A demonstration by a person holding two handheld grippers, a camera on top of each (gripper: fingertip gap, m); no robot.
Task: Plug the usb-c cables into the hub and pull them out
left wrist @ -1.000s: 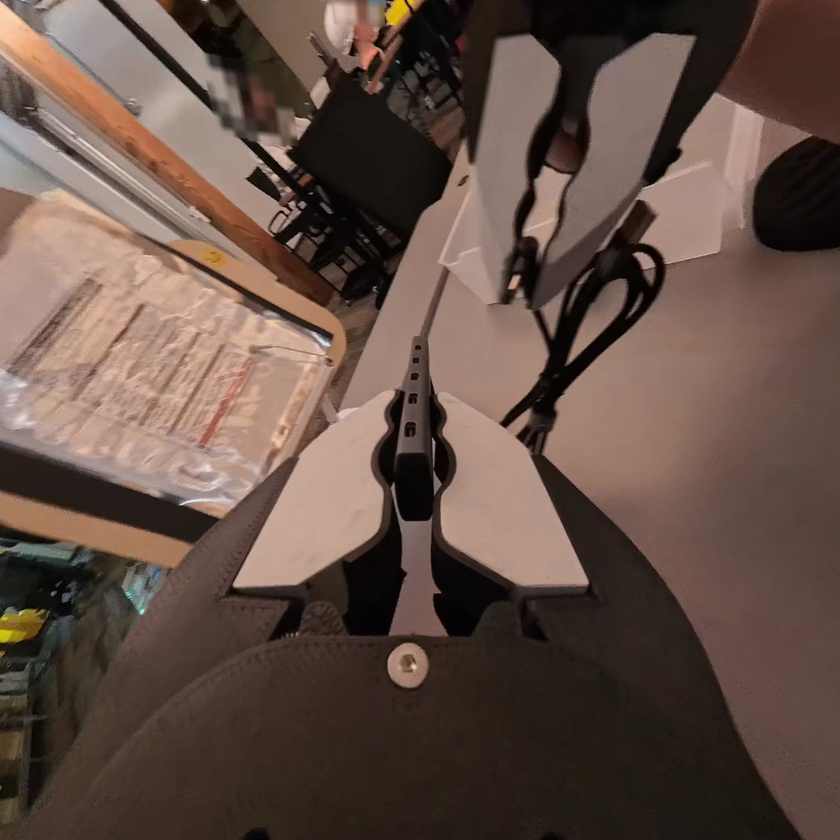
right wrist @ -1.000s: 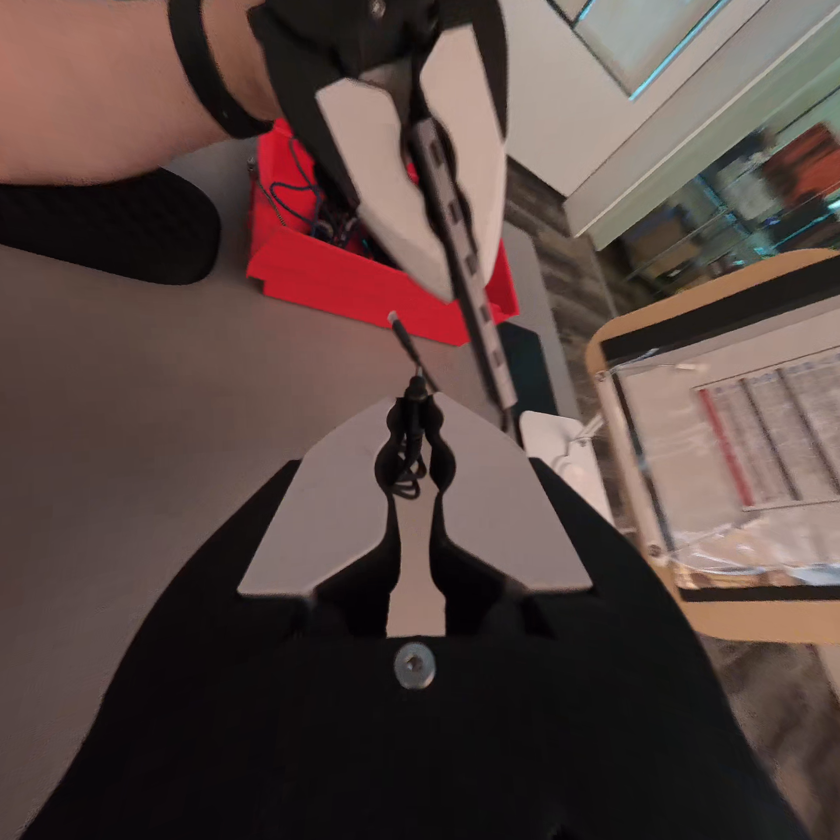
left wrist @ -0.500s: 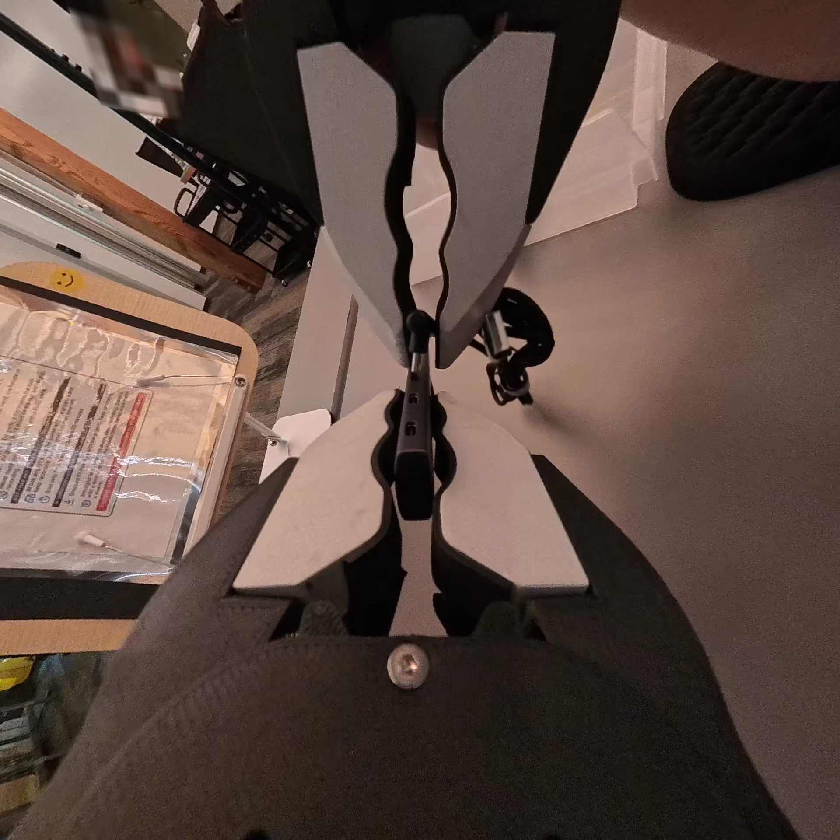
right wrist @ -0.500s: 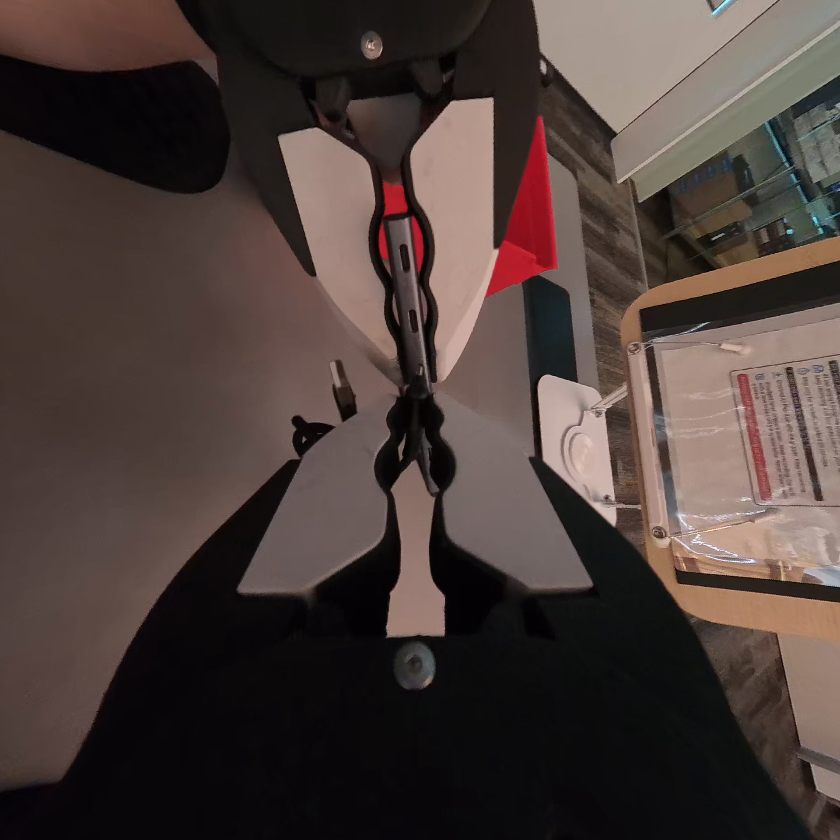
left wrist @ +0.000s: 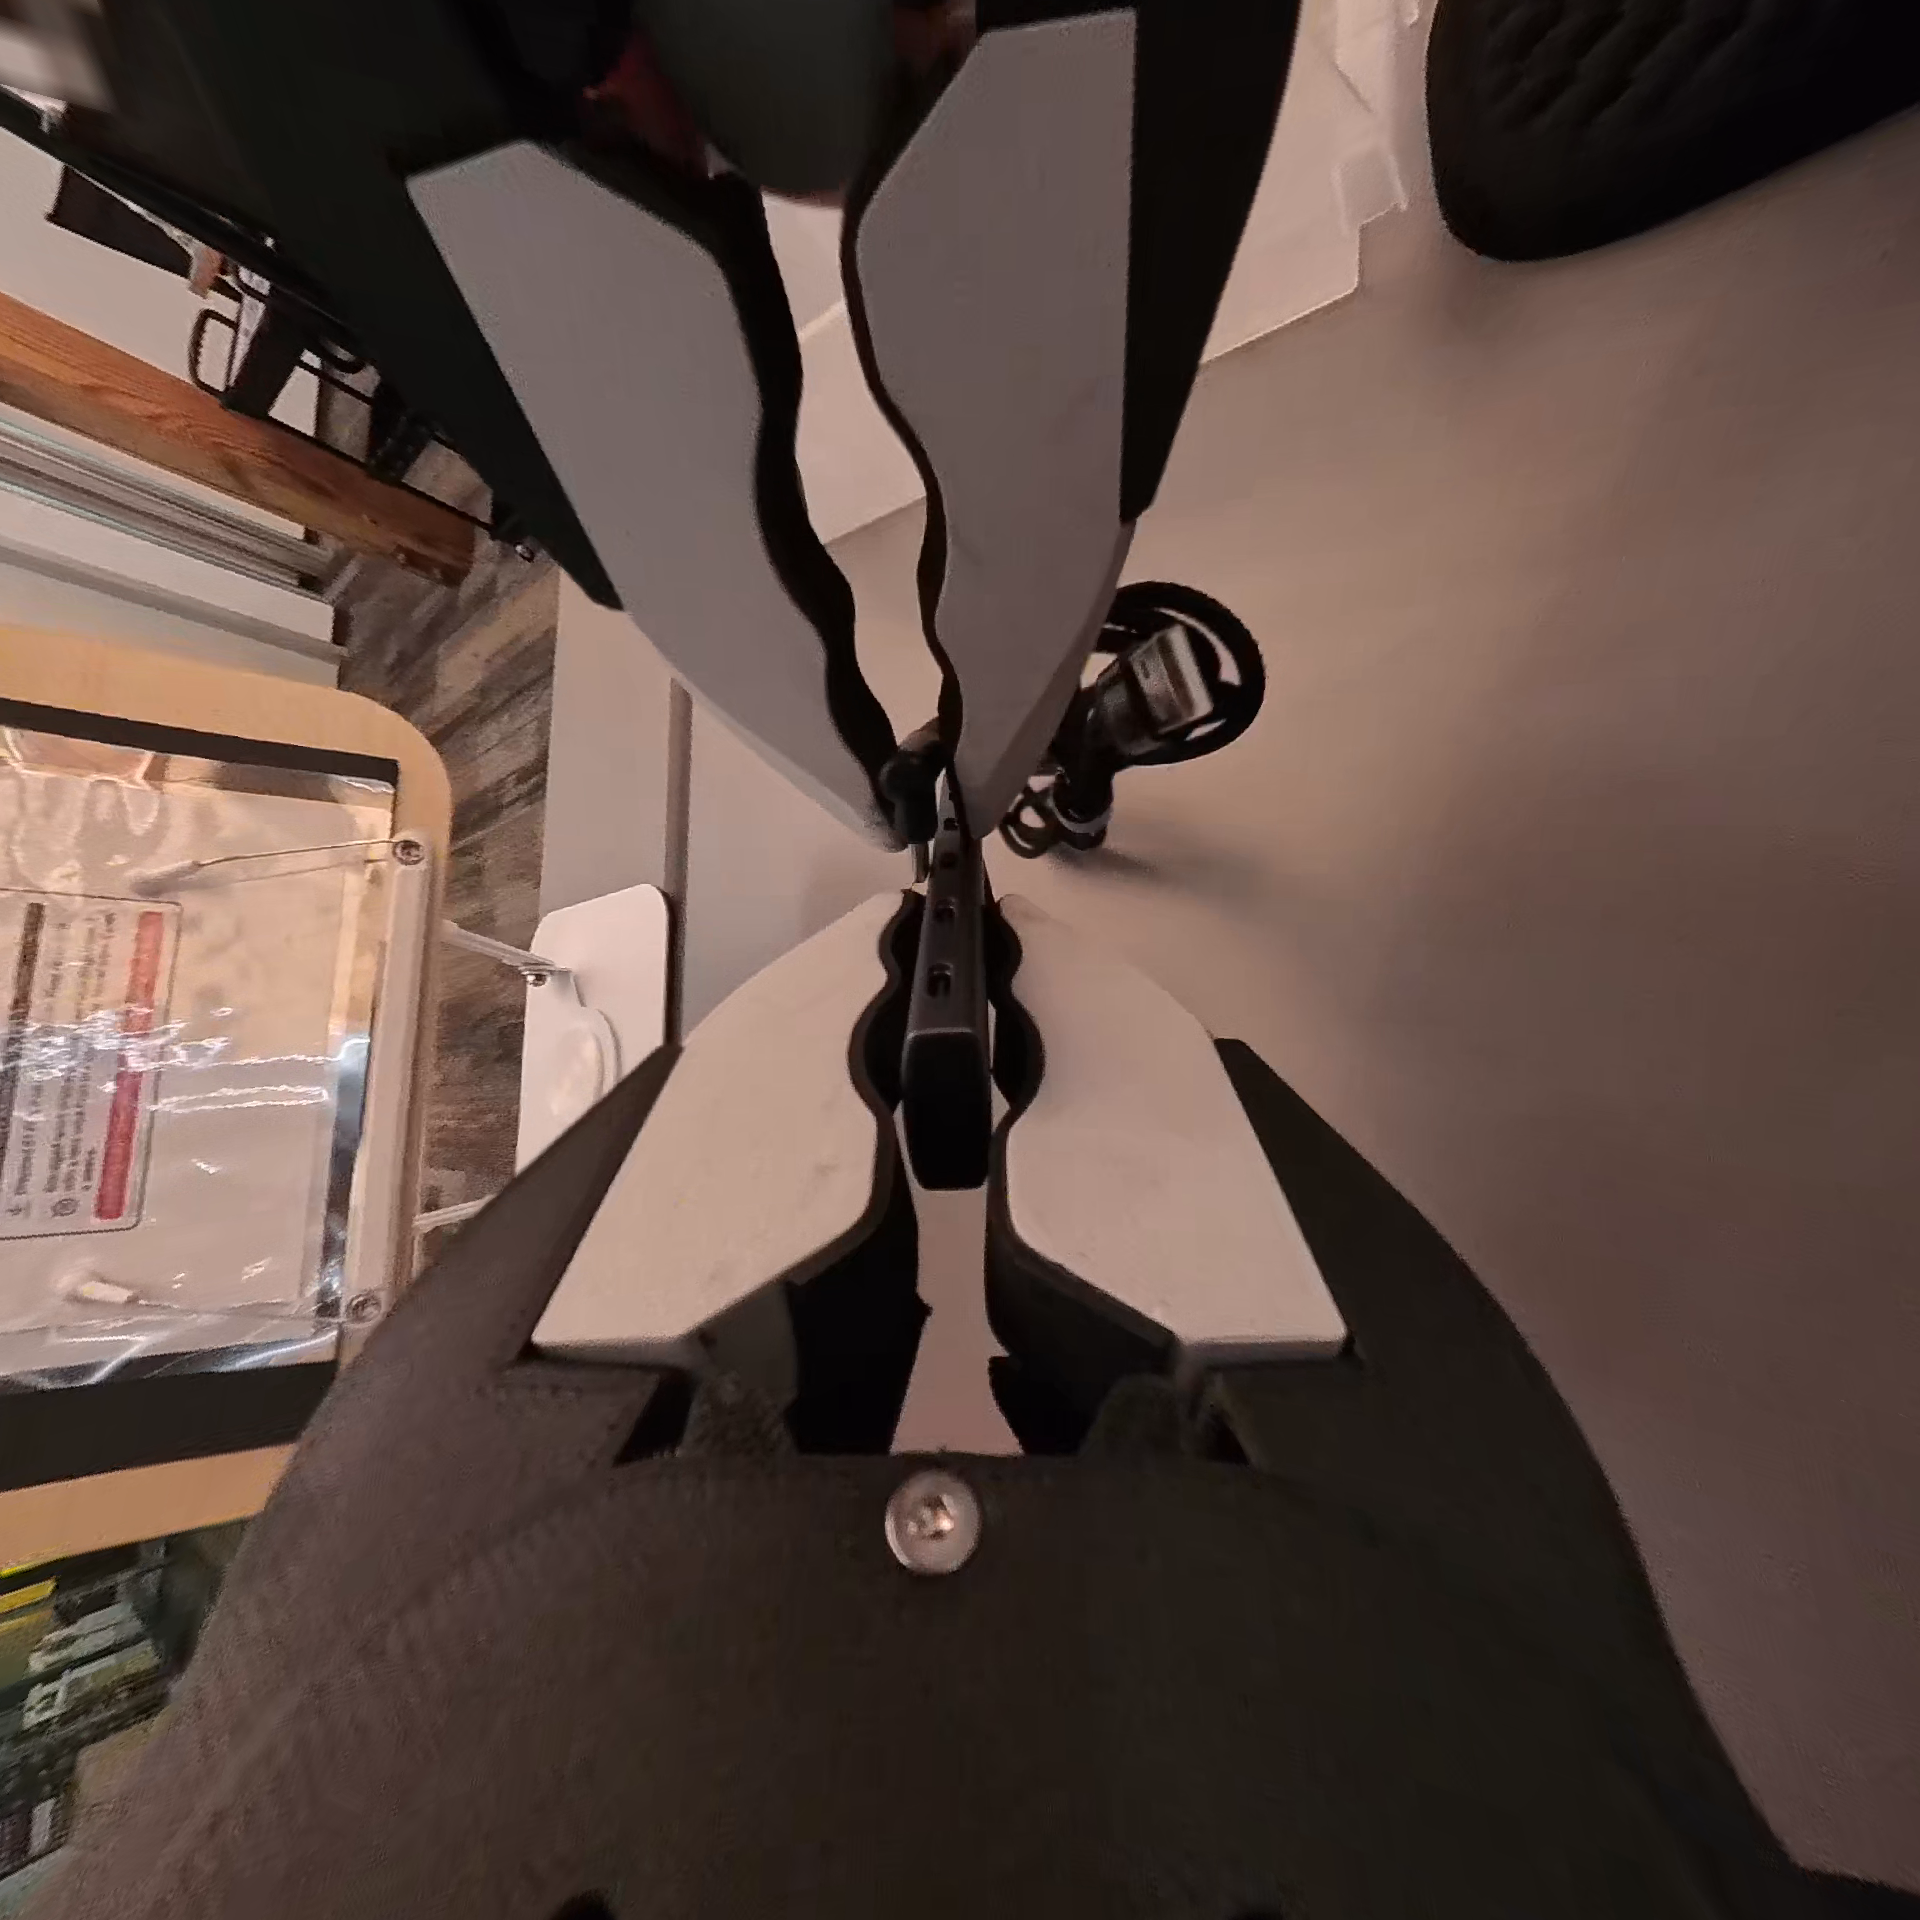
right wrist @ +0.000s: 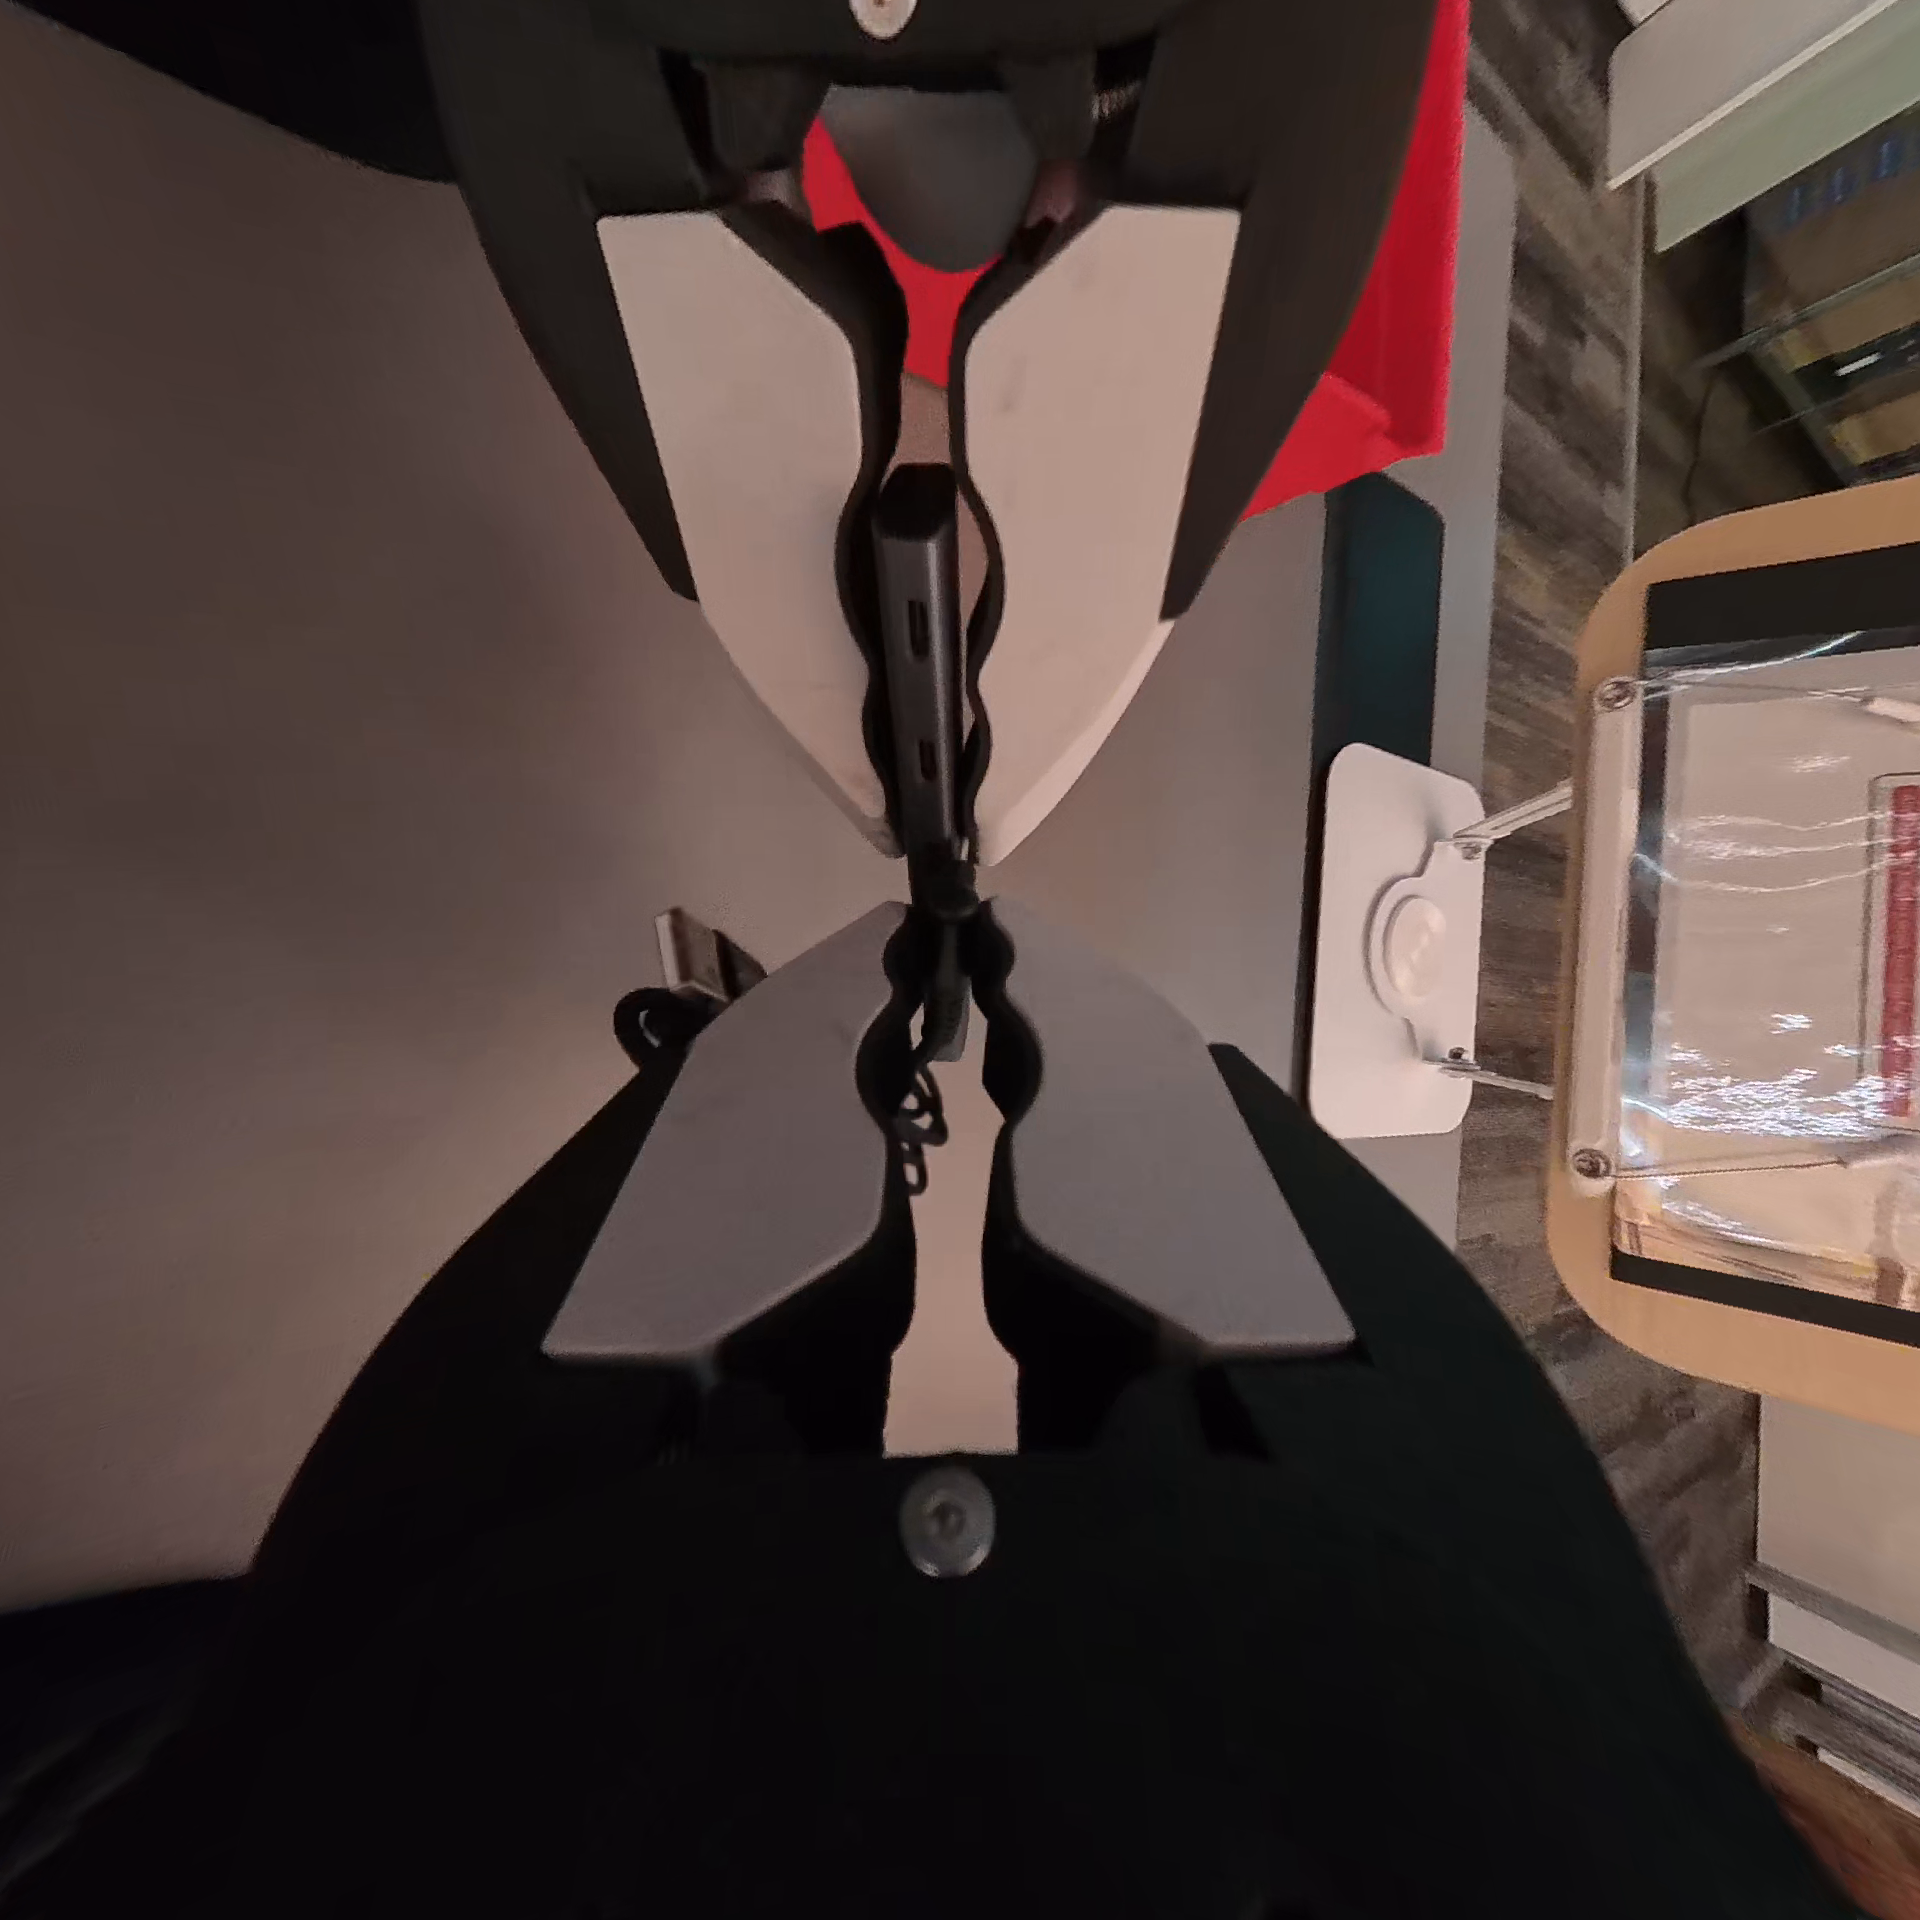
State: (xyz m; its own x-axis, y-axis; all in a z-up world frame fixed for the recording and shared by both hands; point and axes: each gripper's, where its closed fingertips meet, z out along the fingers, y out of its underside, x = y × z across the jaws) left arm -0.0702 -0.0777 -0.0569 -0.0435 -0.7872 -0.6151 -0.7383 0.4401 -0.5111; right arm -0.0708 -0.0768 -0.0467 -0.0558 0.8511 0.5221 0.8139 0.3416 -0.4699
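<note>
My left gripper (left wrist: 951, 902) is shut on the slim grey hub (left wrist: 943, 1049), held edge-up with its ports showing. My right gripper (right wrist: 940, 914) faces it tip to tip and is shut on the black usb-c cable plug (right wrist: 943, 940). In the left wrist view the plug (left wrist: 906, 790) sits between the right gripper's fingertips (left wrist: 997, 769) and touches the hub's far end. In the right wrist view the hub (right wrist: 920, 644) runs up between the left gripper's fingers (right wrist: 748, 540). I cannot tell whether the plug is seated in a port. The rest of the cable (left wrist: 1153, 696) lies coiled on the grey table (left wrist: 1558, 935).
A red bin (right wrist: 1382, 312) stands behind the left gripper. A white stand (right wrist: 1392, 956) sits at the table's edge by a wooden board with a plastic-covered sheet (right wrist: 1766, 935). A black padded rest (left wrist: 1662, 125) and a white box (left wrist: 1309, 187) lie at the far side. Less than 4 cm separates the two grippers' tips.
The two grippers have swung into line and closed the gap. The plug, apart from the hub a second ago, now meets the hub's end.
</note>
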